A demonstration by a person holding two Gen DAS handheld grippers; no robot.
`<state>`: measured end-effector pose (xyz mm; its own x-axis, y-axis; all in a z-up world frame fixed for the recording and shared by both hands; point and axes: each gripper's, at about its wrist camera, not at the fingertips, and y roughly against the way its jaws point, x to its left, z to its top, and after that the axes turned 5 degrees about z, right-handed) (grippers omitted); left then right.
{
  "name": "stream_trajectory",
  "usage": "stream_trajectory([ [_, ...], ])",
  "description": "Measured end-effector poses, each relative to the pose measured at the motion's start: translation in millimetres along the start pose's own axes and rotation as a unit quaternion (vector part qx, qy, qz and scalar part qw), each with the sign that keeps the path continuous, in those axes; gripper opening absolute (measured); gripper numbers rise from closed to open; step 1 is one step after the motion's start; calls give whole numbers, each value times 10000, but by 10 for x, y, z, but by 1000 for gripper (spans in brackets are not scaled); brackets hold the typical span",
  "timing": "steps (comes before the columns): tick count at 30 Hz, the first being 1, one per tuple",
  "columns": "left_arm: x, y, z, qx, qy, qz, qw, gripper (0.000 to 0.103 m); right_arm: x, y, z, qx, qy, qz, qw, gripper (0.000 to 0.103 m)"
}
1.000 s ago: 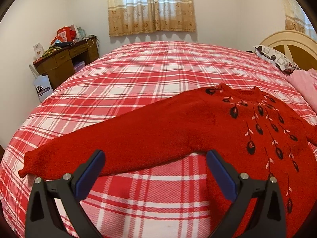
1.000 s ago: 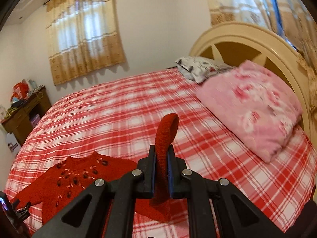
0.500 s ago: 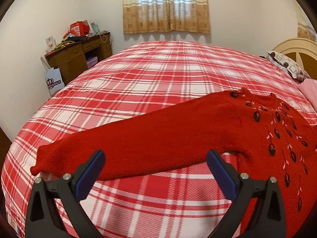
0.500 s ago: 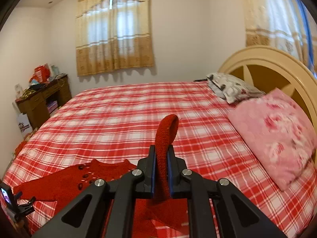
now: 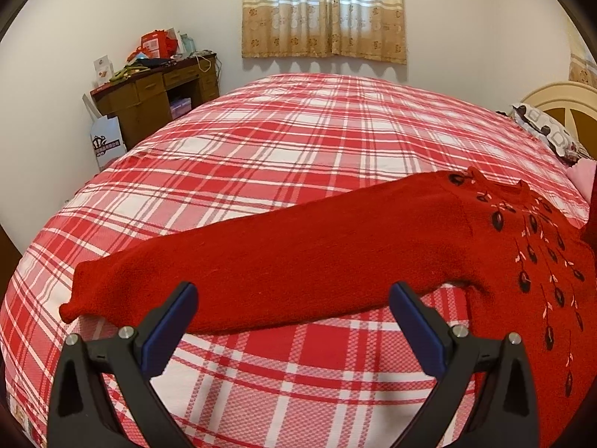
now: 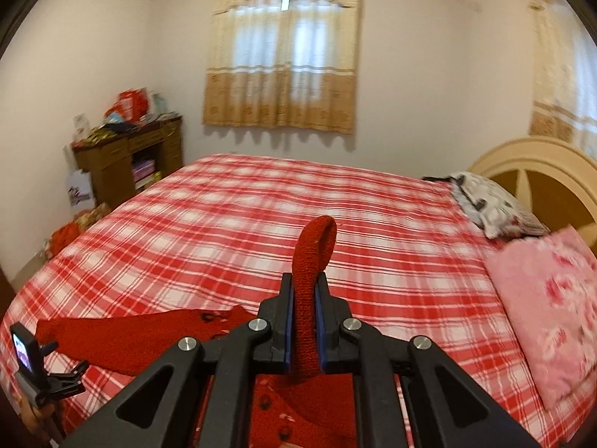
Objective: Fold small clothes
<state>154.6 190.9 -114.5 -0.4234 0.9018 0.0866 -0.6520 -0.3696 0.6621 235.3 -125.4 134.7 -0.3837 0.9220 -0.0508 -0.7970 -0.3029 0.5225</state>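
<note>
Your left gripper sits at the bottom of the left wrist view, tilted down toward the bed, its blue-padded jaws spread wide with nothing between them. Above the jaws lies the red sweater on the plaid bedspread: its outstretched sleeve runs as one long band from the cuff at lower left up to the shoulder at right, where the embroidered body spreads toward the right edge of the frame. That sleeve crosses just beyond both pads, flat on the cover, and touches neither. In the right wrist view, your right gripper fills the bottom centre, angled down over the bed, its jaws clamped tight on the sweater's other cuff, which stands upright between the pads and loops over above them. Below that gripper hangs more red knit; the flat sleeve stretches toward the lower left of the frame, ending near your left gripper at the left edge.
</note>
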Motion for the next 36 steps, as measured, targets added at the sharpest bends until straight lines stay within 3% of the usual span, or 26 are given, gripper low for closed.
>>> stream_trajectory([
  [7, 87, -29, -46, 64, 71, 9, 10000, 103, 766, -557, -147, 377, 563, 528, 9963, 9],
  [16, 171, -48, -128, 173, 149, -17, 9997, 103, 1709, -1682, -1069, 1271, 886, 940, 9834, 9],
  [21, 187, -58, -170, 217, 142, -4, 9997, 103, 1933, -1982, -1509, 1724, 898, 1159, 9740, 9],
  [26, 173, -75, -183, 252, 141, -11, 9996, 103, 1957, -2042, -1647, 1927, 782, 1446, 9674, 10],
  [29, 121, -81, -194, 280, 126, -25, 9995, 103, 1984, -2029, -1717, 2042, 812, 1680, 9610, 20],
  [31, 67, -71, -191, 290, 75, -62, 9995, 103, 1902, -1952, -1737, 2052, 695, 1985, 9558, 59],
  [34, -25, -12, -159, 225, -15, -124, 9997, 103, 1650, -1747, -1747, 1971, 542, 2245, 9528, 61],
  [36, -100, 31, -115, 170, -90, -192, 9996, 103, 1375, -1577, -1771, 1918, 540, 1946, 9604, 61],
])
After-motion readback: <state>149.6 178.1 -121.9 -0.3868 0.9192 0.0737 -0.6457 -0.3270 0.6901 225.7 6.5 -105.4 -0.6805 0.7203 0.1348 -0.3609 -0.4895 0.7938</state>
